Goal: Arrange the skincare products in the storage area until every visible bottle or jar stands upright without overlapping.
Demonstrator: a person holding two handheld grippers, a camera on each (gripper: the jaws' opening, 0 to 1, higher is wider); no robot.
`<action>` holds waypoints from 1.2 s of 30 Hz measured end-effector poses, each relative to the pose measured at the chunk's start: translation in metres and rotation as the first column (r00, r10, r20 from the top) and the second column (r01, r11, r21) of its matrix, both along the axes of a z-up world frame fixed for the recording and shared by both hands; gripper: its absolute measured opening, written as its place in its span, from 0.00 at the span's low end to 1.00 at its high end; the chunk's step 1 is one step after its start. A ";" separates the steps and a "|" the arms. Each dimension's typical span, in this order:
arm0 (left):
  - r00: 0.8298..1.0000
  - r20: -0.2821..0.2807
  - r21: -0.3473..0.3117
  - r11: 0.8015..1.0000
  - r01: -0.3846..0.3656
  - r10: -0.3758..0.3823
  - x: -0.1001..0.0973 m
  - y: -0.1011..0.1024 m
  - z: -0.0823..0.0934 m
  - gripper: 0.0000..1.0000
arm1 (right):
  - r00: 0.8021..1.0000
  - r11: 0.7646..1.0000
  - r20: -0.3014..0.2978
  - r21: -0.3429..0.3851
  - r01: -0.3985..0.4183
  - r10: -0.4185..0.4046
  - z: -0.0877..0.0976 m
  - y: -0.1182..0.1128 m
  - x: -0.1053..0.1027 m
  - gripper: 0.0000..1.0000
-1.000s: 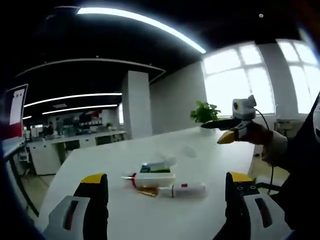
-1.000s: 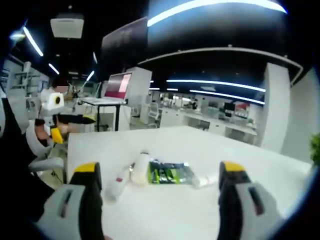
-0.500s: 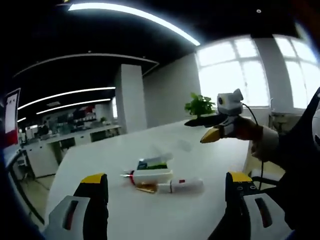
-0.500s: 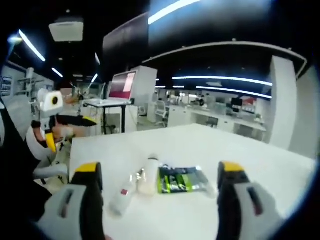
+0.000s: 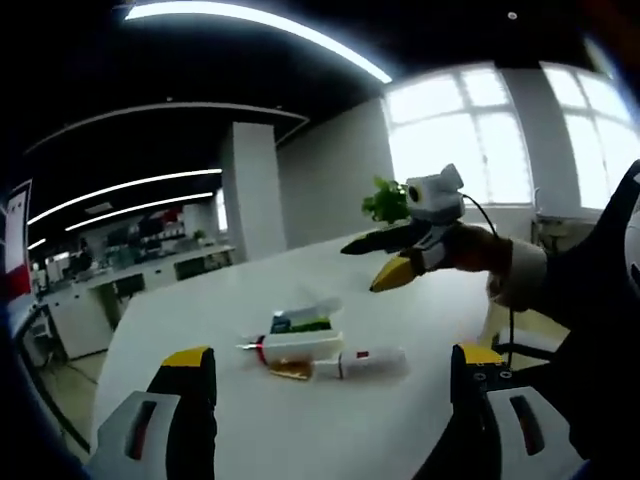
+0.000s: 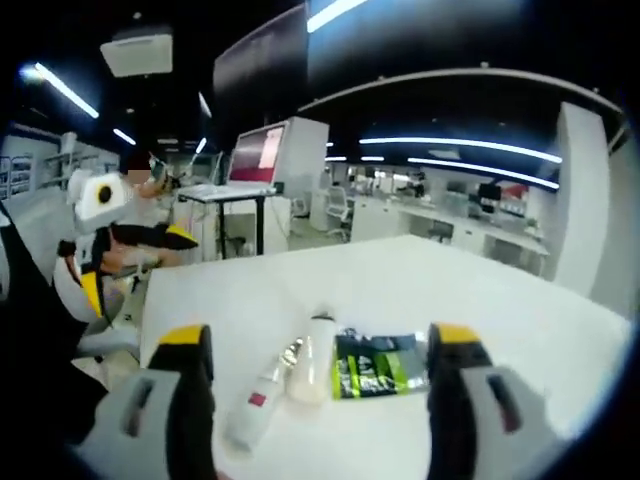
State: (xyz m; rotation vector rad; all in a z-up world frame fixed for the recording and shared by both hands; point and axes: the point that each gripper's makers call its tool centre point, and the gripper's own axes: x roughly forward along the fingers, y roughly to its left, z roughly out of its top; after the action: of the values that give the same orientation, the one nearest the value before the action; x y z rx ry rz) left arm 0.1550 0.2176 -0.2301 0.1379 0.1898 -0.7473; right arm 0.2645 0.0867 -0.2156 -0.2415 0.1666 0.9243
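The skincare items lie in one loose cluster on the white tabletop point(image 6: 480, 300), none upright. In the right gripper view a slim white tube point(image 6: 262, 400) and a white bottle point(image 6: 314, 362) lie on their sides touching, with a green-and-black sachet pack point(image 6: 385, 362) just beside the bottle at its 3 o'clock. The right gripper point(image 6: 318, 352) has its jaws spread wide, framing the cluster, likely lining up a pick. The left gripper point(image 5: 330, 372) is likewise spread, held back from the pile, probably waiting. Nothing is gripped.

Dim, soft-focus fisheye views; windows point(image 5: 480, 130) and ceiling strips point(image 5: 260, 30) glare.
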 end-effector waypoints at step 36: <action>1.000 -0.010 -0.019 0.999 0.029 -0.029 0.000 0.012 -0.003 0.99 | 0.979 0.994 -0.201 -0.088 -0.060 0.041 -0.035 0.071 0.041 0.71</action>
State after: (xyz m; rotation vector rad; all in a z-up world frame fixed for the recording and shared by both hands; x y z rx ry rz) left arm 0.1547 0.2294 -0.2333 0.1190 0.1903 -0.7784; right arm 0.3055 0.1579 -0.2506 -0.2410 0.3907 0.9924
